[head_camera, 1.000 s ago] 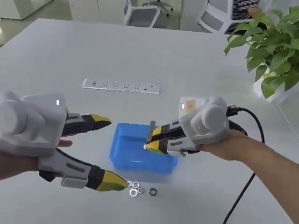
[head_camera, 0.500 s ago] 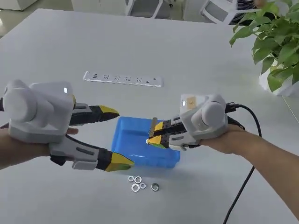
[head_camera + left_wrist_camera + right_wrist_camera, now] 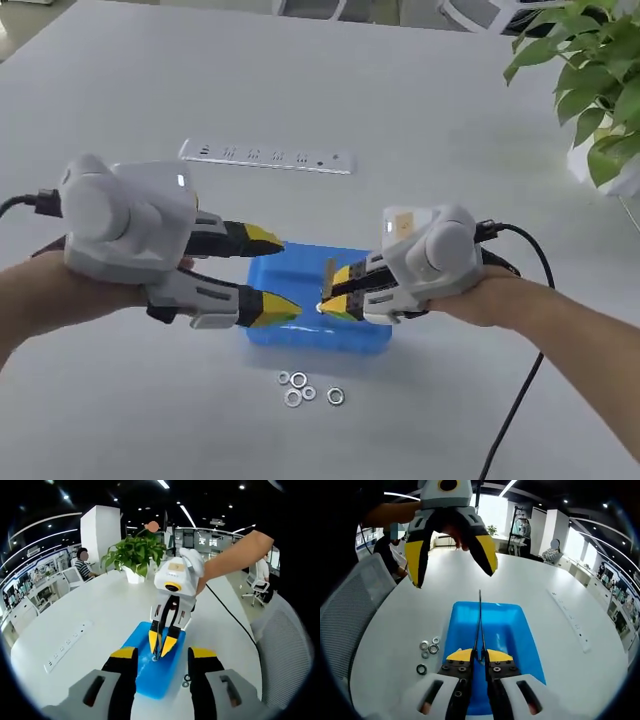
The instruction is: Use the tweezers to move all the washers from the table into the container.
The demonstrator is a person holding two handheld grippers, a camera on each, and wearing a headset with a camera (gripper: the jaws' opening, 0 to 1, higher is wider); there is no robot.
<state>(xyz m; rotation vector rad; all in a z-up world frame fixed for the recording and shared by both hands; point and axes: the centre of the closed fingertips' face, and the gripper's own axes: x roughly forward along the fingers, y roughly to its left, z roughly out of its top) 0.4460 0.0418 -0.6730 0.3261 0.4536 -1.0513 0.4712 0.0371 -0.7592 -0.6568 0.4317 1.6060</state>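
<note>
Nearest the person, five small silver metal washers (image 3: 298,381) lie in a loose cluster on the pale grey bench (image 3: 120,420), just beside the near wall of the shallow blue plastic container (image 3: 318,338). Four sit close together and one lies a little apart. None is between any fingers and none touches the tweezers.

Above the container, the right gripper (image 3: 336,292) has its yellow-tipped fingers (image 3: 461,655) drawn narrow and clamped on a pair of thin grey metal tweezers (image 3: 480,617). The tweezers' tips reach out over the container's blue floor, well apart from the washers. In the right gripper view the washers lie to the left of the container, outside its wall.

The left gripper (image 3: 270,272) faces it from the other side with its fingers spread wide and nothing between them, hanging over the container's left end.

Farther along the bench lies a long white power strip (image 3: 268,156), and at the far right corner stands a green leafy potted plant (image 3: 590,70).
</note>
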